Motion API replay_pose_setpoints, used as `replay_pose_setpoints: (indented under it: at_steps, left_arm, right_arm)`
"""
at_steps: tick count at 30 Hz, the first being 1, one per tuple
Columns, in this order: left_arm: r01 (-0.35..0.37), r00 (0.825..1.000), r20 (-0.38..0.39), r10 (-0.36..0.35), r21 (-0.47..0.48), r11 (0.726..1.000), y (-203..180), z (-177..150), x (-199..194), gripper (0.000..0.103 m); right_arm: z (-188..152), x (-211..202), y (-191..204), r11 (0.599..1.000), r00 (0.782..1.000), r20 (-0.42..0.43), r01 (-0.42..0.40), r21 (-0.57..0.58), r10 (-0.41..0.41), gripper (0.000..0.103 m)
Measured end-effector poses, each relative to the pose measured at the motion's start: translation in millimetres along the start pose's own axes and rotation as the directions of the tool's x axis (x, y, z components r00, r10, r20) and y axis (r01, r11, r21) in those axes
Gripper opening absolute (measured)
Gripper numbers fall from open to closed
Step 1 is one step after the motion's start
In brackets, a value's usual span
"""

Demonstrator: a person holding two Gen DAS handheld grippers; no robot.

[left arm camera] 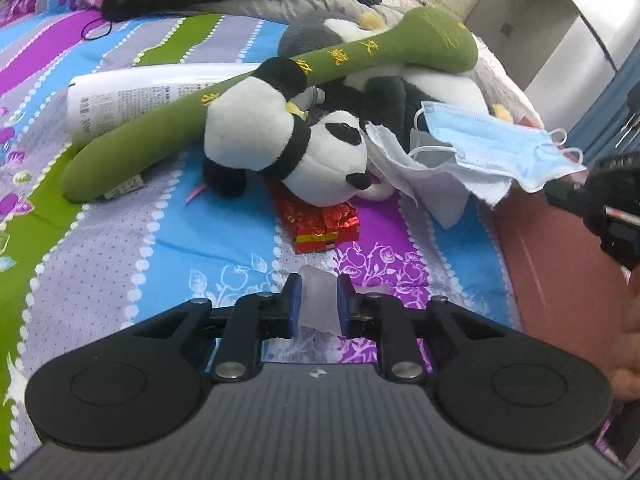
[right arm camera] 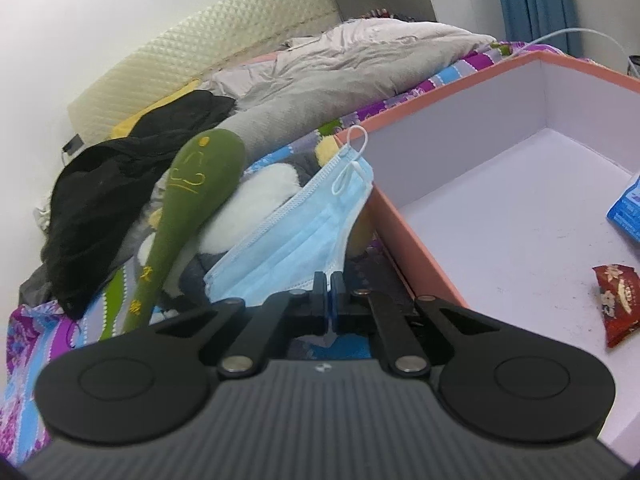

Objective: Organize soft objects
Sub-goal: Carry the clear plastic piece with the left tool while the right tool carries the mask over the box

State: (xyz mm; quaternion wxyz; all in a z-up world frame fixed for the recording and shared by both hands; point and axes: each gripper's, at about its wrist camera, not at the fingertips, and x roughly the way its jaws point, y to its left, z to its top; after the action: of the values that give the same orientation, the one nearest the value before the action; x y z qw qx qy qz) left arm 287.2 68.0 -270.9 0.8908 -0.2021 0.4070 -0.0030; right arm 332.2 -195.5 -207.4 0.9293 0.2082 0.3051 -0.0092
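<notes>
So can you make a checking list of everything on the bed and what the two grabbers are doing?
Surface: striped flowery bedsheet.
Job's things: blue face mask, toy panda, long green plush, pink box.
Clutter: white bottle, red packet, black clothes, snack wrapper in the box.
Grippers: left gripper shut on a clear scrap; right gripper shut on the mask's edge.
Cables: thin pale cable behind the box.
Surroundings: padded headboard, blue curtain.
</notes>
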Motion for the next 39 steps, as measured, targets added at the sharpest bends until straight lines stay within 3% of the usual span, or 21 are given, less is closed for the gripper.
replay_pose_setpoints:
  at_steps: [6, 11, 12, 13, 15, 16, 18, 23, 27, 30, 31, 34, 39]
  left_arm:
    - [-0.001, 1.0, 0.013, 0.001, -0.011, 1.0, 6, -10, -24, 0.021]
    - [-0.006, 1.0, 0.009, 0.006, -0.039, 0.999, 12, -18, -33, 0.021]
    - [-0.009, 1.0, 0.007, 0.009, -0.042, 0.999, 14, -18, -34, 0.021]
    - [-0.01, 1.0, 0.005, 0.01, -0.046, 0.999, 15, -19, -34, 0.021]
    - [-0.013, 1.0, 0.003, 0.013, -0.055, 0.998, 18, -20, -35, 0.021]
    - [-0.015, 1.0, 0.002, 0.015, -0.057, 0.998, 19, -19, -35, 0.021]
    - [-0.019, 1.0, 0.0, 0.019, -0.061, 0.998, 21, -20, -35, 0.021]
    - [-0.025, 1.0, -0.002, 0.025, -0.063, 0.998, 20, -19, -34, 0.022]
    - [-0.029, 1.0, -0.009, 0.029, -0.06, 0.998, 19, -19, -29, 0.022]
    - [-0.032, 0.999, -0.013, 0.031, -0.06, 0.998, 20, -19, -28, 0.022]
    - [-0.034, 0.999, -0.012, 0.033, -0.059, 0.998, 20, -19, -27, 0.022]
    - [-0.033, 0.999, -0.008, 0.033, -0.062, 0.998, 20, -18, -27, 0.022]
    - [-0.029, 1.0, 0.006, 0.029, -0.064, 0.998, 18, -16, -31, 0.022]
  right_arm:
    - [-4, -24, -2, 0.999, 0.999, -0.007, -0.032, -0.011, 0.032, 0.003]
    - [-7, -12, -5, 0.995, 0.996, -0.049, -0.078, 0.055, 0.08, 0.008]
    - [-8, -8, -4, 0.994, 0.995, -0.054, -0.086, 0.064, 0.09, 0.013]
    - [-10, -6, -2, 0.994, 0.995, -0.053, -0.084, 0.065, 0.087, 0.03]
    - [-12, 0, 2, 0.995, 0.997, -0.045, -0.061, 0.073, 0.064, 0.054]
    - [-13, 2, 4, 0.995, 0.997, -0.038, -0.059, 0.074, 0.062, 0.054]
    - [-12, 8, 8, 0.994, 0.997, -0.023, -0.067, 0.086, 0.07, 0.054]
    - [-11, 28, 5, 0.979, 0.999, -0.012, 0.04, 0.198, -0.038, 0.054]
    - [-10, 39, 4, 0.961, 0.998, 0.021, 0.054, 0.272, -0.062, 0.053]
    - [-9, 48, 5, 0.964, 0.998, 0.034, 0.037, 0.263, -0.048, 0.041]
    - [-8, 50, 4, 0.965, 0.998, 0.036, 0.038, 0.258, -0.049, 0.031]
    - [-5, 49, 3, 0.97, 0.998, 0.038, 0.037, 0.239, -0.047, 0.015]
    - [4, 24, 3, 0.982, 0.996, 0.08, 0.01, 0.188, -0.026, 0.007]
